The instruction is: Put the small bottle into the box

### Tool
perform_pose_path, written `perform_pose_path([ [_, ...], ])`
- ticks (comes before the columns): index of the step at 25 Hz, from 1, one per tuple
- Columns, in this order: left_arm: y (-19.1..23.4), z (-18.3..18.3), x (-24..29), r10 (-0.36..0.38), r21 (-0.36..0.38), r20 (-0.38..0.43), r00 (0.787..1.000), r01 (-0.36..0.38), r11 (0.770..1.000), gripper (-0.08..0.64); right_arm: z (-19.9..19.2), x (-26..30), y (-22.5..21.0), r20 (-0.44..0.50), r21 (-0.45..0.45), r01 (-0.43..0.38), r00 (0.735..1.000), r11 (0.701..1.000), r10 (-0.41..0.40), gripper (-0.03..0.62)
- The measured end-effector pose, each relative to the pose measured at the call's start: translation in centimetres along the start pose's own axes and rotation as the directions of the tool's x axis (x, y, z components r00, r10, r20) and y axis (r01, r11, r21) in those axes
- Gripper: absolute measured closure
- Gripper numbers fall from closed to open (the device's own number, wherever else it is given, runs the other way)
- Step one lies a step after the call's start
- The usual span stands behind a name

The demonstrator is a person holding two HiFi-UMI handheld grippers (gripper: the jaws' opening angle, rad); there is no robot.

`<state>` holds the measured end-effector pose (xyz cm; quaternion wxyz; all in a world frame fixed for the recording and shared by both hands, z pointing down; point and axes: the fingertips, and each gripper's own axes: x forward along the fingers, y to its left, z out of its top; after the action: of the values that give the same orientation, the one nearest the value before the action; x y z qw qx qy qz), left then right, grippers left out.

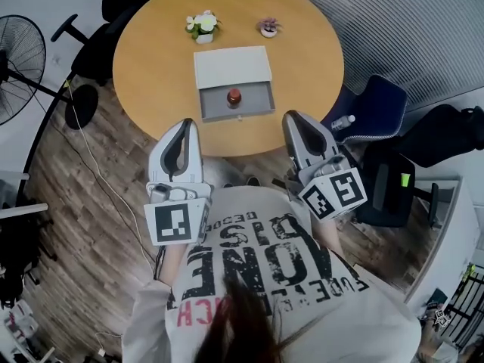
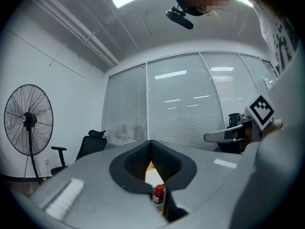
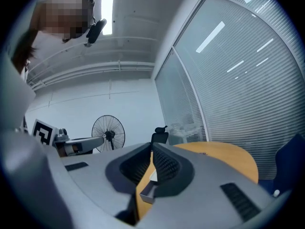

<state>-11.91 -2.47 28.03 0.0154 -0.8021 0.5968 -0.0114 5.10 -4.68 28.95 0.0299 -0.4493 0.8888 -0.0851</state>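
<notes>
A small bottle (image 1: 234, 96) with a red cap stands inside the open grey drawer (image 1: 253, 108) of a white-topped box (image 1: 232, 66) on the round wooden table (image 1: 151, 59). My left gripper (image 1: 187, 123) hovers at the table's near edge, left of the drawer, jaws shut and empty. My right gripper (image 1: 291, 117) is level with it on the drawer's right, also shut and empty. In the left gripper view the gripper (image 2: 151, 144) has the bottle (image 2: 158, 193) showing below its closed pads. The right gripper view shows that gripper (image 3: 152, 147) above a corner of the drawer (image 3: 147, 192).
Two small potted plants (image 1: 202, 26) (image 1: 268, 27) stand at the table's far side. A floor fan (image 1: 19, 66) and a black office chair (image 1: 91, 44) are at the left. A blue chair (image 1: 374, 108) holding a water bottle (image 1: 342, 122) is at the right.
</notes>
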Motion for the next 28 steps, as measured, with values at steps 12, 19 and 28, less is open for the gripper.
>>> perform_pose_path([
  [12, 0.0, 0.3, 0.1, -0.033, 0.020, 0.035, 0.999, 0.033, 0.999, 0.549, -1.2, 0.6, 0.6, -0.026, -0.006, -0.002, 1.000, 1.000, 0.002, 0.571],
  [19, -0.3, -0.1, 0.0, -0.024, 0.013, 0.029, 0.999, 0.024, 1.000, 0.549, -1.7, 0.7, 0.7, -0.045, -0.011, -0.028, 0.999, 1.000, 0.027, 0.571],
  [28, 1.7, 0.1, -1.1, -0.019, 0.008, 0.035, 0.999, 0.018, 1.000, 0.549, -1.9, 1.9, 3.0, -0.053, -0.017, -0.042, 0.998, 0.999, 0.041, 0.571],
])
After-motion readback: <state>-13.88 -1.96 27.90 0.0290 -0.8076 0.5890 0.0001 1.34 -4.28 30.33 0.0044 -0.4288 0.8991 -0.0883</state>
